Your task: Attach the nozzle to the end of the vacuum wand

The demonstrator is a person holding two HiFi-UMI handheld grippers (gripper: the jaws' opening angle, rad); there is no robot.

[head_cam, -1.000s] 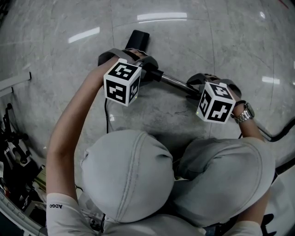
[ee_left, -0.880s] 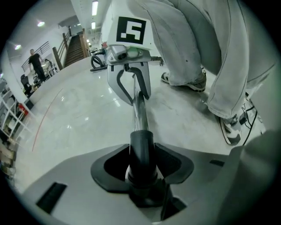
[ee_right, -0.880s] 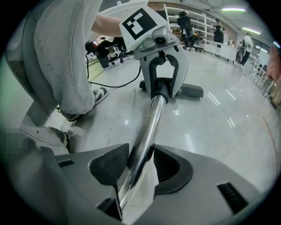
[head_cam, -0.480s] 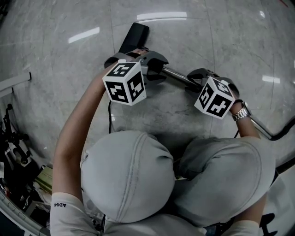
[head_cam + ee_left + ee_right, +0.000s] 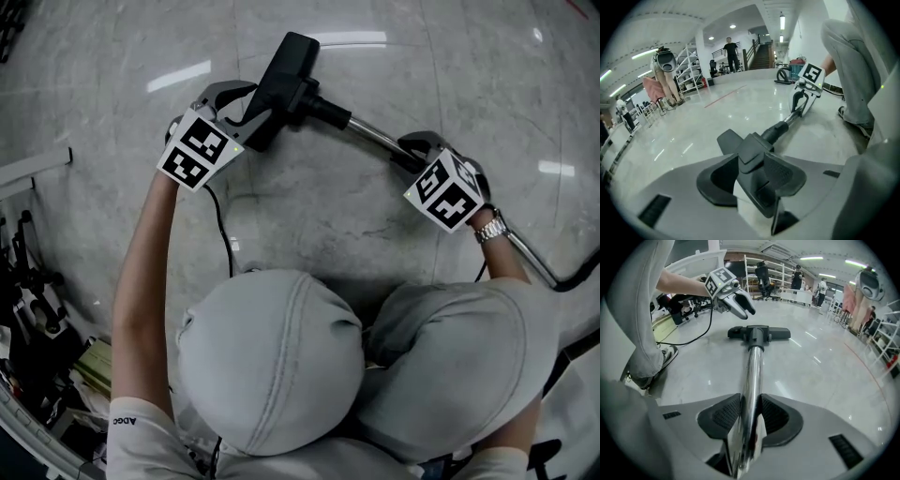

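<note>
The black floor nozzle [image 5: 284, 75] lies on the grey floor, its neck joined to the chrome vacuum wand [image 5: 370, 131]. My left gripper [image 5: 246, 105] hangs beside the nozzle's near end. That end [image 5: 754, 154] shows between the jaws, but the pads [image 5: 783, 172] are not plainly pressing it. From the right gripper view the left gripper [image 5: 740, 305] stands just above the nozzle [image 5: 759, 333], with a strip of floor between them. My right gripper [image 5: 749, 416] is closing on the wand [image 5: 752, 376], and both pads lie against the tube.
A black cable [image 5: 223, 234] runs over the floor from the left hand. A dark hose [image 5: 562, 279] curves off at the right. Clutter [image 5: 28, 319] lies at the left edge. The person's knees [image 5: 272, 366] fill the foreground. Shelves [image 5: 689, 65] and people stand far off.
My left gripper has left the nozzle's neck, swung left and rolled, so the whole nozzle now shows. The right gripper has stayed on the wand, shifting only slightly.
</note>
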